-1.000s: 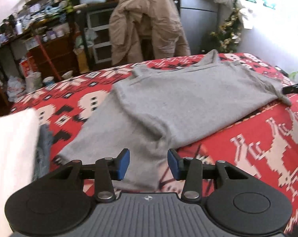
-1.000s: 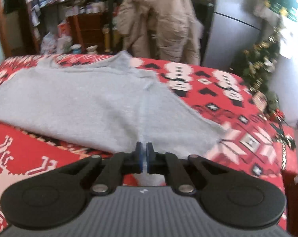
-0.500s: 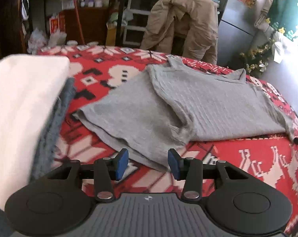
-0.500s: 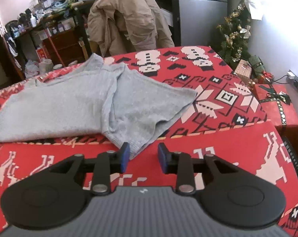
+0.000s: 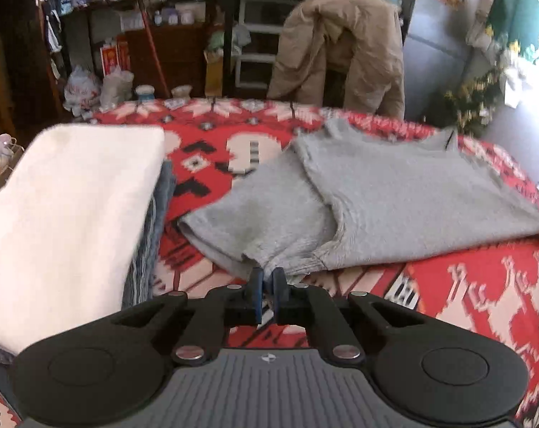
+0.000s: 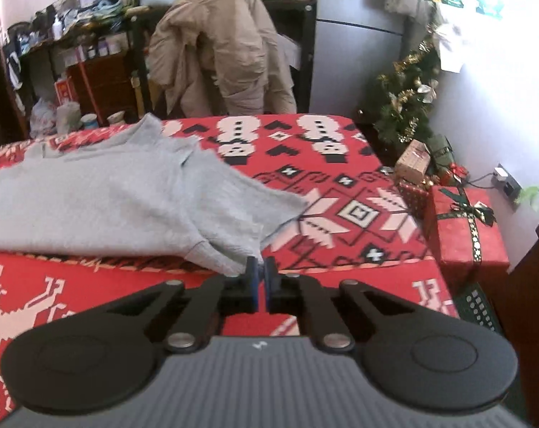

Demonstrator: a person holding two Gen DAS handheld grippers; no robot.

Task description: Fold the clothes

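Observation:
A grey knit top (image 5: pixel 394 196) lies spread on a red patterned blanket (image 5: pixel 483 285), its sleeves folded in over the body. My left gripper (image 5: pixel 267 285) is shut on the near edge of the left sleeve fold, cloth pinched between the blue pads. In the right wrist view the same grey top (image 6: pixel 126 199) lies to the left. My right gripper (image 6: pixel 260 278) is shut on its near right corner. The top's far collar edge reaches the blanket's back.
A stack of folded clothes, white on top (image 5: pixel 66 214) over blue-grey layers, sits at the left. A tan jacket (image 5: pixel 340 46) hangs on a chair behind. Wrapped red gift boxes (image 6: pixel 465 224) and a small decorated tree (image 6: pixel 408 107) stand right of the blanket (image 6: pixel 340 214). Cluttered shelves (image 5: pixel 126 18) fill the back.
Both grippers were open half a second ago; both have now shut on the near edge of the grey top. A second ago the right one was shut and let go in between.

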